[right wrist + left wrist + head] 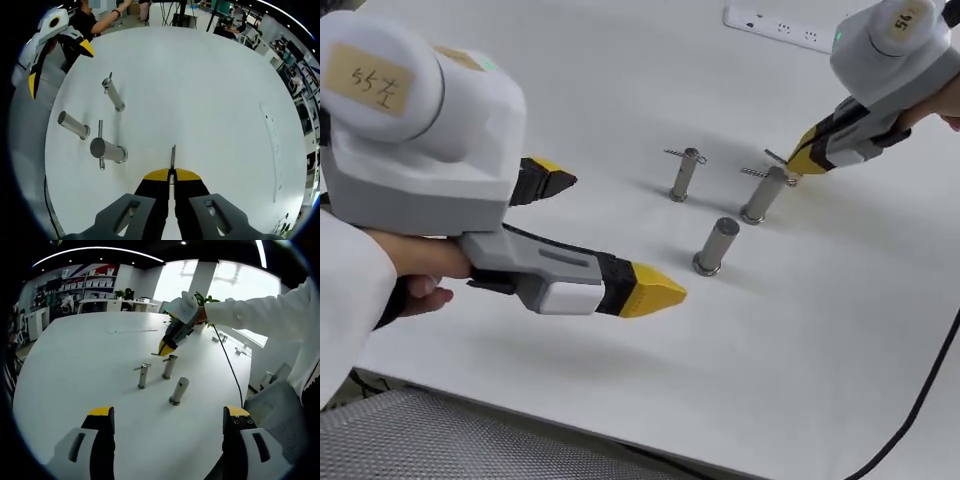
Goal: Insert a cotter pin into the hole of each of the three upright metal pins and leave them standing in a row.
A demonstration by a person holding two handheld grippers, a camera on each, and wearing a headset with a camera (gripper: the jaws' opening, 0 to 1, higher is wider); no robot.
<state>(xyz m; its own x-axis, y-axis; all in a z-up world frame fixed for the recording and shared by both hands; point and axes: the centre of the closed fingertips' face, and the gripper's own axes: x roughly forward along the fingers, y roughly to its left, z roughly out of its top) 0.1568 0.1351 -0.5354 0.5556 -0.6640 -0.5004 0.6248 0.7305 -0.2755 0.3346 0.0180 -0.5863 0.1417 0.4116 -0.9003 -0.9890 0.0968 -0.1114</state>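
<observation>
Steel uprights shared a white tabletop [620, 390], standing close together. In the head view, the left-hand pin [685, 175] carried the first cotter pin [680, 153] crosswise through its top. The right-hand pin [763, 195] beside it carried the second cotter pin [752, 172] the same way. The front pin [717, 247] stood bare-topped, nearer the person than the other two.

The right gripper [800, 162] hung just beside the top of the right-hand pin. Its jaws were pressed together on a loose cotter pin [173, 155], whose thin end jutted past the yellow tips.

The left gripper [630, 237] was held low over the tabletop, off to the left of the three pins and apart from them, with its jaws spread wide over bare surface.

A white power strip [775, 27] lay at the far edge of the tabletop, and a black cable [920, 400] curved across its near right corner.
</observation>
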